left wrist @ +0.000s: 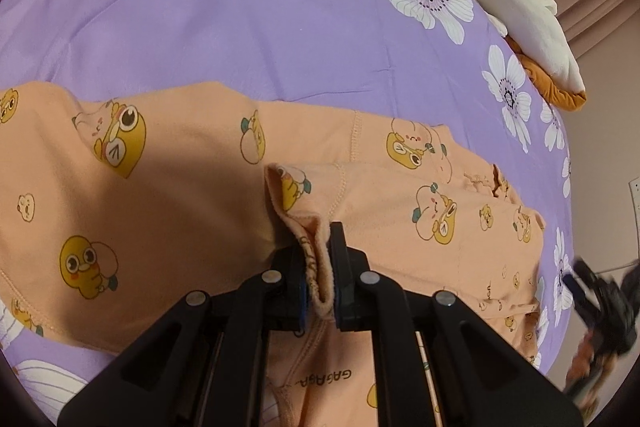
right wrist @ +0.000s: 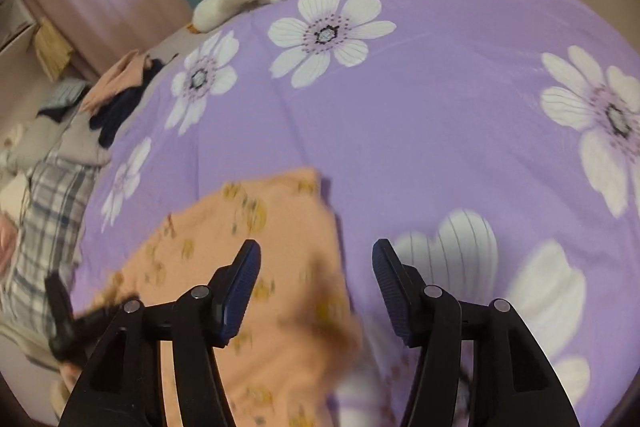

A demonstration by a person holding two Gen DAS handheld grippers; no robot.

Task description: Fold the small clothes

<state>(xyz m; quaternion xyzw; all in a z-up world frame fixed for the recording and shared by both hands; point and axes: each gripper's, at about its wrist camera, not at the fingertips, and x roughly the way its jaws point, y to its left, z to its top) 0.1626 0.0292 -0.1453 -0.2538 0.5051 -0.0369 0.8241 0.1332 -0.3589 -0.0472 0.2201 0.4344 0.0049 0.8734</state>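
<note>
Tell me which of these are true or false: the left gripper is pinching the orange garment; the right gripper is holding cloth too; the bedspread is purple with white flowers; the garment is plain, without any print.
1. The left gripper is pinching the orange garment. True: a fold of the cloth sits squeezed between its jaws.
2. The right gripper is holding cloth too. False: its jaws stand apart with nothing between them, above the garment's edge.
3. The bedspread is purple with white flowers. True.
4. The garment is plain. False: it is printed with yellow cartoon ducks.
</note>
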